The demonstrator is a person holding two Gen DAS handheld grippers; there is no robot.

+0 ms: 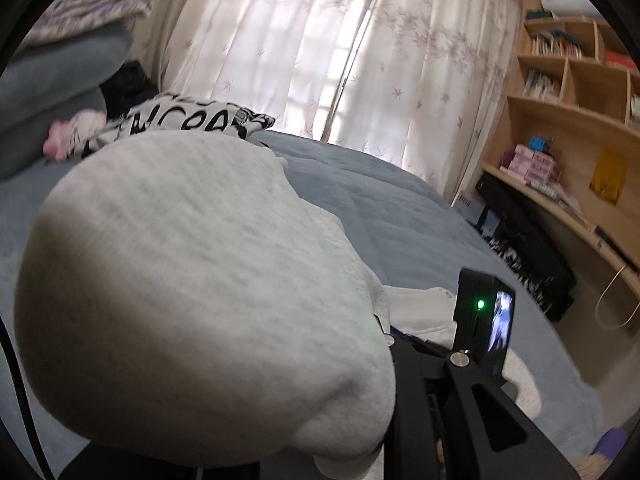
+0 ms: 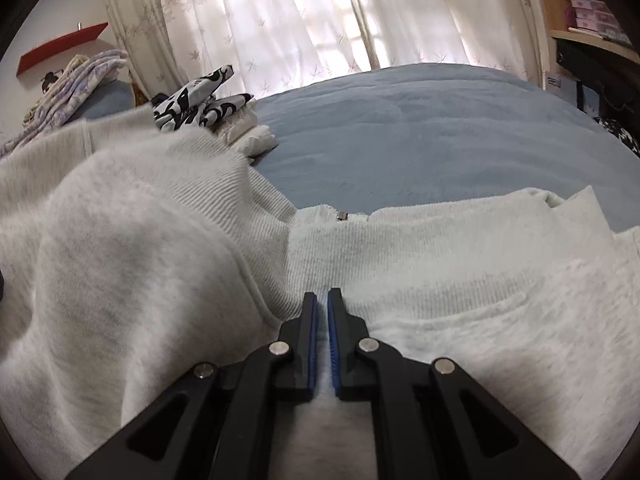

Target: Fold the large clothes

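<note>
Item: sweatshirt (image 2: 140, 248), pale grey, large, lying on the bed (image 2: 420, 132).

Location: spread across the near part of the bed, directly under and ahead of the right gripper (image 2: 322, 300). One portion lay flat ahead and right of the right fingers (image 2: 310, 332), with a ribbed band (image 2: 400, 236) and a small metal zip pull (image 2: 343, 215) at its far edge. Another portion was raised in a bulging fold left of the right fingers. In the left wrist view that fold (image 1: 192, 280) hung draped over the left gripper, hiding its fingertips.

Fingers: right pair drawn close, blue pads almost meeting, with a thin ridge of grey cloth between them; judged a pinch on the sweatshirt. Left pair hidden by cloth; taken as closed on the lifted fold, since the cloth hung from that point.

Handling: soft, thick fleece knit, limp, not fragile. Judged moderately heavy for cloth; it sagged in rounded bulges rather than sharp creases. Textured surface, unlikely to slip from rubber pads. Layers may be caught together in one pinch.

Where to hold: hem, ribbed band or seam lines, where the cloth is doubled and firmer. Avoid the zip pull.

Other items: patterned black-and-white cloth (image 2: 200, 100) and a white folded piece (image 2: 252, 136), beyond the right fingers to the left, apart from the sweatshirt's flat part. Curtains (image 2: 280, 12) behind the bed.
</note>
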